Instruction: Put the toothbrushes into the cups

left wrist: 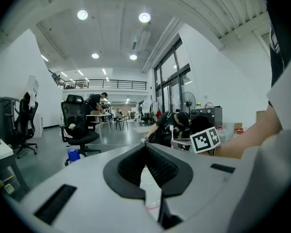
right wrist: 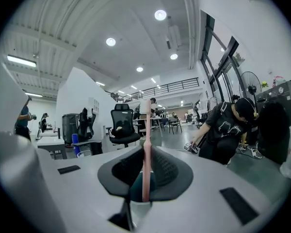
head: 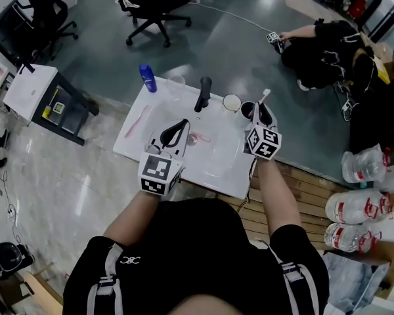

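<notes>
At the far right edge of the tabletop (head: pixel 151 159), we held the right gripper (head: pixel 262 115) with its jaws closed narrowly on a pink toothbrush (right wrist: pixel 146 130). The brush stood upright, bristle head uppermost, at a dark cup (head: pixel 247 110); we could not tell whether its lower end was inside that cup. A white cup (head: pixel 232 102) stood just beside the dark one. The left gripper (head: pixel 182 123) sat over the middle of the tabletop, jaw tips together and holding nothing. A second pink toothbrush (head: pixel 138 120) lay flat near the left edge. A blue bottle (head: pixel 147 77) stood at the far left corner, with a clear cup (head: pixel 176 87) near it.
</notes>
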